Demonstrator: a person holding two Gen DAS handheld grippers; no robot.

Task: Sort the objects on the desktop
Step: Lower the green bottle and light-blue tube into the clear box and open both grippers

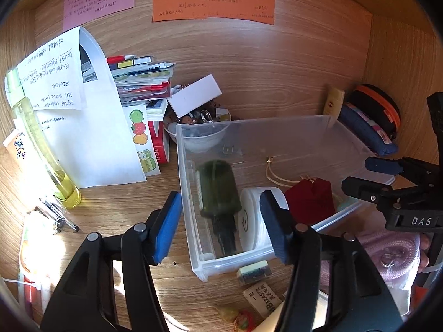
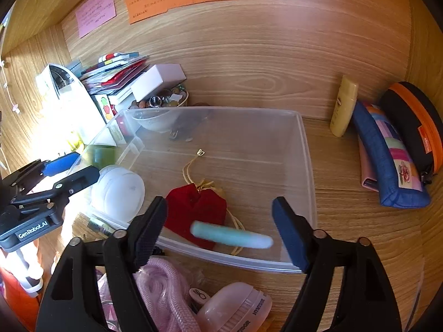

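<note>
Both jaws stand spread, the right gripper (image 2: 220, 229) over the bin (image 2: 307, 166), apparently dropping the blurred mint tube (image 2: 231, 238) inside, the left gripper (image 1: 221, 221) empty.

Clear bin (image 2: 304, 149) at desk centre, back wall behind. In bin: bottle (image 1: 218, 191) lying along left wall; round jar (image 2: 119, 191) right of bottle; pouch (image 2: 193, 210) right of jar, cord trailing toward bin middle; tube (image 2: 231, 238) before pouch, by front wall. Bowl (image 1: 202, 135) behind bin's rear left corner, box (image 1: 193, 95) on it. Book stack (image 1: 141, 80) left of bowl. Pencil case (image 2: 387, 160) right of bin; small bottle (image 2: 343, 105) upright behind it, against wall. Eraser (image 1: 253, 272) before bin.
</note>
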